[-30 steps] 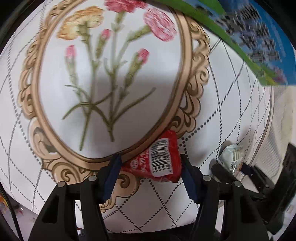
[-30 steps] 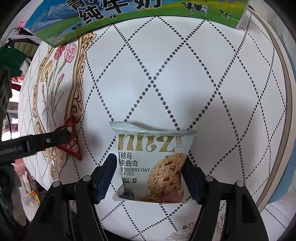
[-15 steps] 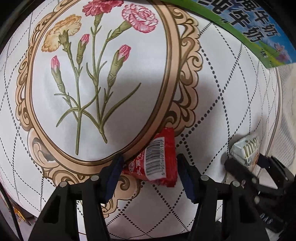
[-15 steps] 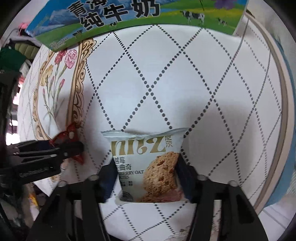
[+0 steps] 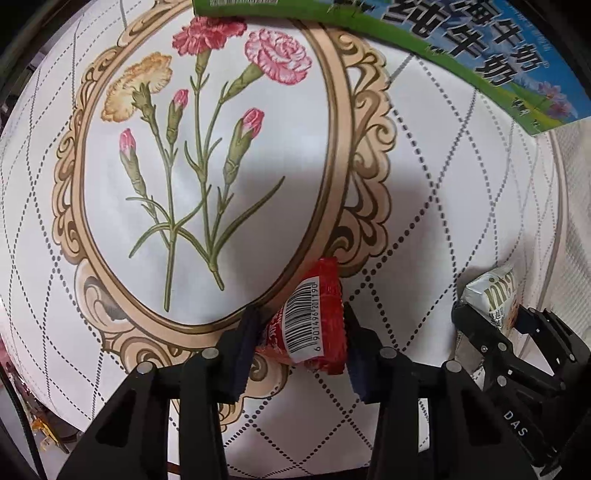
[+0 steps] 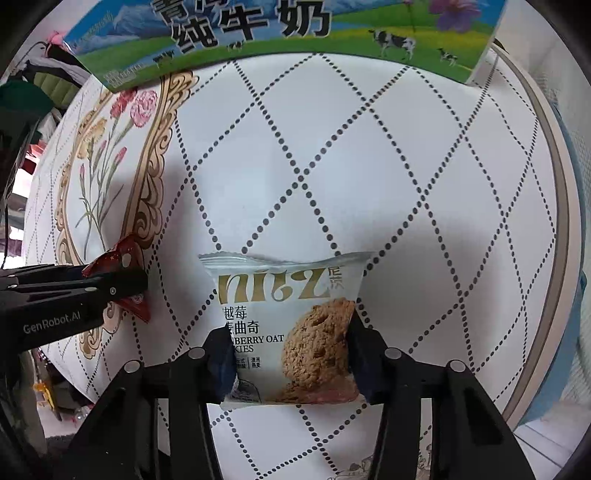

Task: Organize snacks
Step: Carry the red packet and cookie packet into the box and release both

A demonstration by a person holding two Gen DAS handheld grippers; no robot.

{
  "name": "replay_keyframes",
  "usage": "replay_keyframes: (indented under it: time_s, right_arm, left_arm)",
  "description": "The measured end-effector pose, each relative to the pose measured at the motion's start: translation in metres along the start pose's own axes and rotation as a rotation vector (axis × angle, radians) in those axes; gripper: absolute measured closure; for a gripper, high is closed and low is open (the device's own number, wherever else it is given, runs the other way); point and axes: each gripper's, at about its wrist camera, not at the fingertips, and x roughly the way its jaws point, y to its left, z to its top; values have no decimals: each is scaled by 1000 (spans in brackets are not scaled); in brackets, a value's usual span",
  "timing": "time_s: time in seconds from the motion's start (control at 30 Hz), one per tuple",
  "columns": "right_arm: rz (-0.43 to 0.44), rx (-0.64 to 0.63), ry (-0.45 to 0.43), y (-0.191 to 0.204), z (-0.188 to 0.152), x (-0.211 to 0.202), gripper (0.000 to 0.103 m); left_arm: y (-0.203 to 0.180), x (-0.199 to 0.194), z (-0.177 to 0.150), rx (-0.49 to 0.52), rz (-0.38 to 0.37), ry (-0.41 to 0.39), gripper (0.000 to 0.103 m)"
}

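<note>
A small red snack packet with a barcode lies on the floral tablecloth. My left gripper points straight down and is shut on it, a pad pressed against each side. A white oat cookie packet lies flat on the dotted diamond pattern. The jaws of my right gripper are closing, with the cookie packet between them and both pads touching its lower edges. The right wrist view also shows the red packet at the left. The left wrist view shows the cookie packet at the right.
A green and blue milk carton lies along the far side of the round table. The table's rim curves down the right side. Beyond the table's left edge there is clutter on the floor.
Both pairs of jaws have narrowed onto their packets. The left gripper has shifted across the cloth, so the milk carton now shows more in its view. The right gripper has stayed in place.
</note>
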Motion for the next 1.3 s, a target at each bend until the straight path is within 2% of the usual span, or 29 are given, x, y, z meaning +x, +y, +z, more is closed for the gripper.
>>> replay_keyframes:
  time_s: [0.4,0.6,0.77,0.87,1.0,1.17,1.3]
  right_arm:
    - [95,44,-69,-19,2,-62,52]
    - [147,69,-131,-28,11,-101,52]
    - [186,90,-210,-50,39,-142,52]
    - [206,99,-261,-59,58,-168,52]
    - [200,100,-334,-60,96,-189,52]
    - [165,88,-376,-58,165,-195,52]
    - [149,87,-348,-61,225,-179,52]
  left_arm:
    - [-25,-52,3,47,-65,-91,63]
    - [-37,-92,18,60,-141,-147,63]
    - [-52,-143,43,95,-216,-227,63]
    - [-63,-171,66,126,-229,-277,63]
    - [-75,-200,100,163,-194,-325,63]
    - [-86,-201,160,188,-126,-311,63]
    - [-87,-182,206,187,-57,-264,63]
